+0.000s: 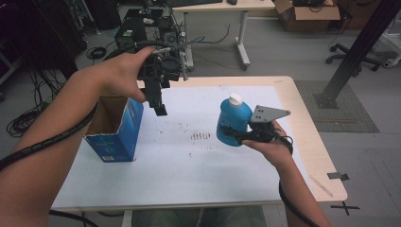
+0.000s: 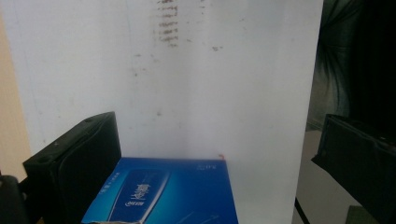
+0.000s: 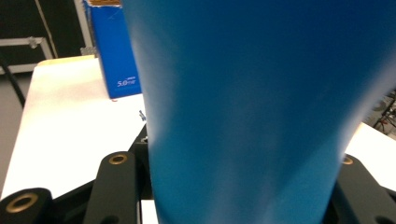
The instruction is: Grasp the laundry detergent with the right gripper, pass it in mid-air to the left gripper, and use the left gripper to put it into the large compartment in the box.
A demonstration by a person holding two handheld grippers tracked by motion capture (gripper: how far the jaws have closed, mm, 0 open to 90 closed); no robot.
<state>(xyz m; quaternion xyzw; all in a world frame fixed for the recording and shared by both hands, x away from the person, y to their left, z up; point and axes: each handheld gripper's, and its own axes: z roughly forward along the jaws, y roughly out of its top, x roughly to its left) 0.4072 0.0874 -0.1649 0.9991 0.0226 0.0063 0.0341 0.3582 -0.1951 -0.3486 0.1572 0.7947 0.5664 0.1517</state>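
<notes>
My right gripper is shut on a blue bottle with a white cap, holding it upright just above the right half of the white table sheet. In the right gripper view the bottle stands between both jaws. An open blue carton stands at the table's left, its brown inside facing up. My left gripper hangs above the table just right of the carton, jaws pointing down, open and holding nothing. The left gripper view looks down on the carton's printed side.
Dark smudges mark the sheet's middle. The wooden table edge runs along the right. Behind the table are a white desk, floor cables, a cardboard box and a black slanted post.
</notes>
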